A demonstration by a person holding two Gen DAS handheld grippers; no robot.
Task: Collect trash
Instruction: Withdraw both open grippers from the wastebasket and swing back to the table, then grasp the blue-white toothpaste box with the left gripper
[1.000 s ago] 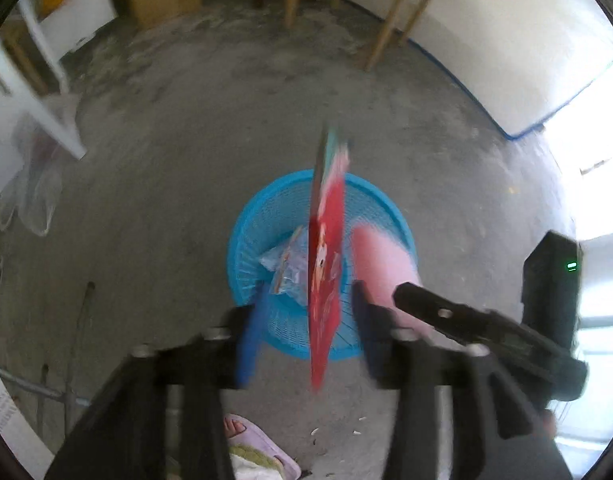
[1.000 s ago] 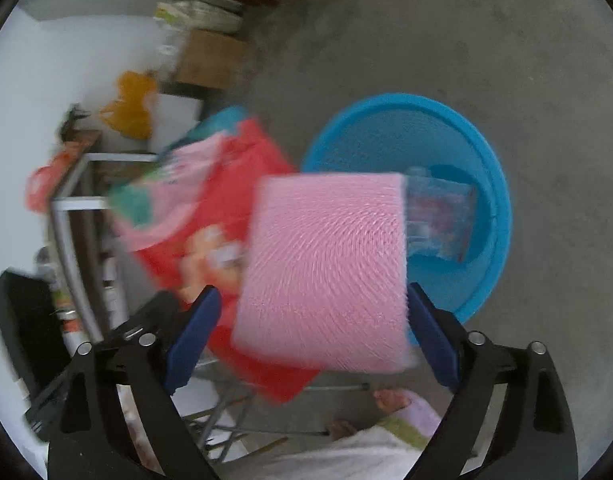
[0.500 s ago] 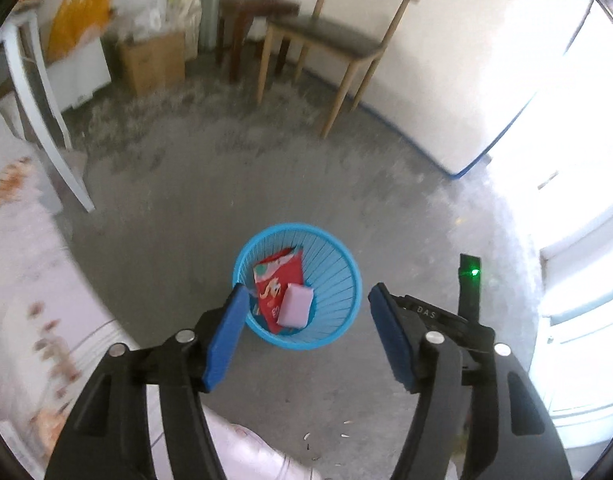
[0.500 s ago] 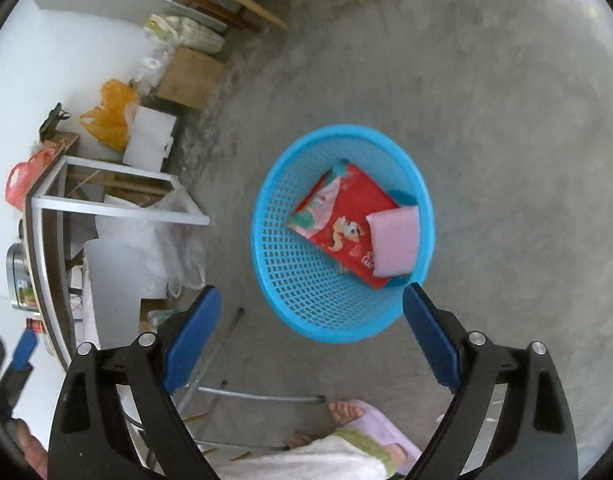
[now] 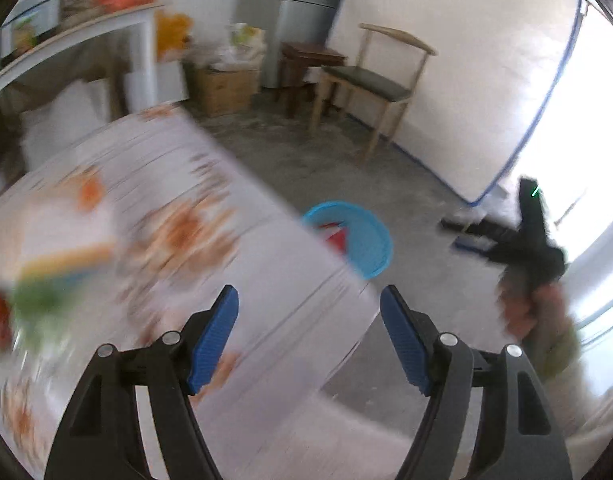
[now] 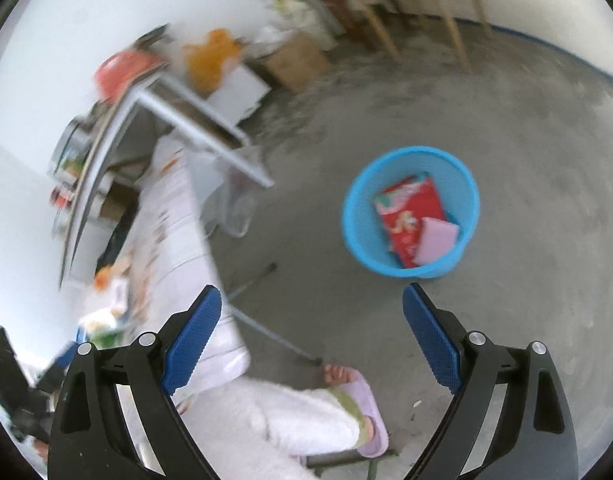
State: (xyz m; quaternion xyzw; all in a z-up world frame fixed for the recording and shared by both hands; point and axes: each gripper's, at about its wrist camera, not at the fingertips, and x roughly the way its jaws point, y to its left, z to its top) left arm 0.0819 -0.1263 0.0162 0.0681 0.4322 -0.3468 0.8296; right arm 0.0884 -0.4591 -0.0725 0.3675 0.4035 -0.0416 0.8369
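Both the left gripper and right gripper gape wide and empty near a round blue plastic basket holding a red packet and pink pad.

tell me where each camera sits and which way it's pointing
Left wrist: on the left hand-held gripper, facing across the clothed table into the room; the right hand shows.
Right wrist: on the right hand-held gripper, tilted down at the floor; leg and slippered foot show.
Shared: blue basket, red packet.

Motion blur smears the table items; the tablecloth hides part of the blue basket.
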